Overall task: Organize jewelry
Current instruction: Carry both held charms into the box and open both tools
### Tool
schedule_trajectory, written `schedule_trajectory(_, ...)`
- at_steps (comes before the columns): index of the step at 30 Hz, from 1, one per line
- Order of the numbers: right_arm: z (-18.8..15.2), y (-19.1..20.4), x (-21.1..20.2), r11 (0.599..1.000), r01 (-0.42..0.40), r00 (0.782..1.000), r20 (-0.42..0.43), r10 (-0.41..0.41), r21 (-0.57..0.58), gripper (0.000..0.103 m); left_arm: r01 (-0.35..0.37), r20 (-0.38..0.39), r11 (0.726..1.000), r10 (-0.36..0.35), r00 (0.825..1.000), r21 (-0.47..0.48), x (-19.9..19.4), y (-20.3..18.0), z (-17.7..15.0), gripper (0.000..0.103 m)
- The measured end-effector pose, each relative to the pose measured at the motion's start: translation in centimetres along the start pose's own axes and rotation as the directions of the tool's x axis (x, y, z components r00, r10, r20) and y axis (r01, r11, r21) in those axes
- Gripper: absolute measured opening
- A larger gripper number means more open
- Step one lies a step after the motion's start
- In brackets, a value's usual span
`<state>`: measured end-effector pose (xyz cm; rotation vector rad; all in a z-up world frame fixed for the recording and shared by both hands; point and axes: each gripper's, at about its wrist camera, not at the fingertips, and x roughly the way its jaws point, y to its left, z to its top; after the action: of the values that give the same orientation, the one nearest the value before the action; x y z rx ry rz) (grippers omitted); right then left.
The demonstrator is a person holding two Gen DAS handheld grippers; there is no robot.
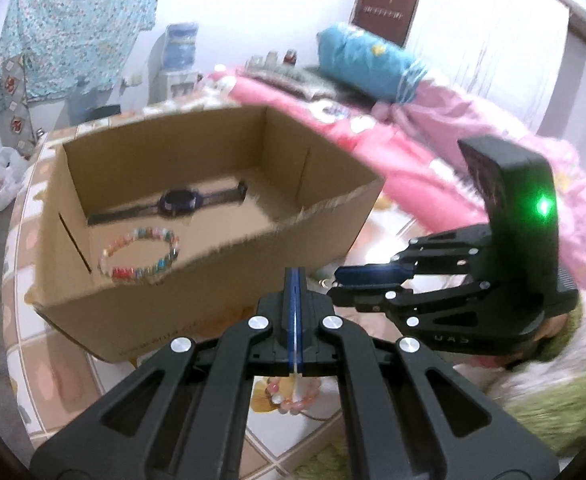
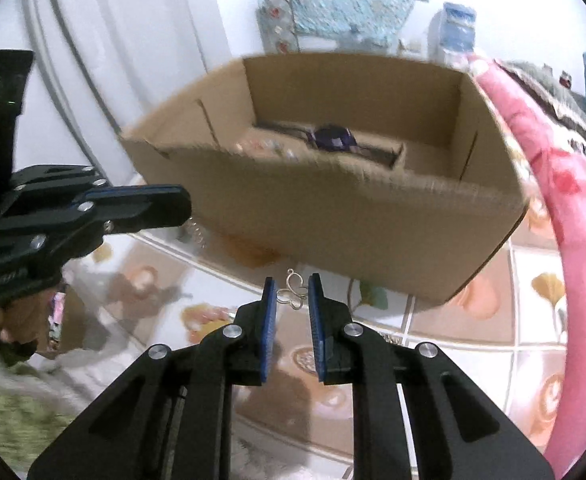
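Butterfly charm (image 2: 291,293): my right tongs (image 2: 291,292) barely pinch it; thin wire may slip out.
Pink bead bracelet (image 1: 291,394): my left tongs (image 1: 295,280), pressed together, pinch it; may snag box (image 1: 213,280) rim.

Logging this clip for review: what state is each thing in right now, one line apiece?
Cardboard box: open-topped, near rim torn.
Watch: flat inside the box.
Multicolour bead bracelet: flat inside the box.
Pink bead bracelet: hanging from the shut left gripper.
Butterfly pendant: pinched in the right gripper.
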<state>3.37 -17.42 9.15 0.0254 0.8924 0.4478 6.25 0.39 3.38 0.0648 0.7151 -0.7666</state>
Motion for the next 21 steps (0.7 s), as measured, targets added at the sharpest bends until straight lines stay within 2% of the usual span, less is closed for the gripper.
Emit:
schedule_trajectory(6,3.8,0.0,-2.8,0.998,-0.053,0.991,0.123,0.051,0.017,0.016,0.102,0.116,0.991,-0.091,0.989,-0.084,-3.3,1.9,3.5,0.0)
schedule_trajectory(8,5.1,-0.5,-2.8,0.998,-0.065,0.986,0.154,0.061,0.021,0.016,0.115,0.149,0.988,-0.099,0.984,-0.101,-3.4,2.6,4.8,0.0)
schedule_trajectory(10,6.5,-0.2,-1.9,0.999,-0.038,0.988,0.15,0.035,0.021,0.016,0.106,0.157,0.988,-0.088,0.984,-0.113,-2.6,3.4,6.2,0.0)
schedule_trajectory(14,8.3,-1.3,2.1,0.998,0.0,0.998,0.069,-0.004,0.058,0.016,0.058,0.093,0.989,-0.045,0.995,-0.139,1.0,4.6,7.7,0.0)
schedule_trajectory(16,9.0,-1.7,3.9,0.996,0.029,0.999,0.028,-0.032,0.09,0.016,0.012,0.021,0.988,-0.009,1.0,-0.157,3.6,5.2,8.0,0.0)
schedule_trajectory(18,9.8,-2.0,5.3,0.993,0.044,0.999,-0.01,-0.043,0.11,0.016,-0.032,-0.044,0.988,0.025,0.999,-0.154,5.5,5.6,8.0,0.0)
schedule_trajectory(21,10.5,-2.2,7.3,0.989,0.078,0.996,-0.059,-0.071,0.124,0.016,-0.063,-0.098,0.987,0.049,0.994,-0.15,7.4,6.0,7.4,0.0)
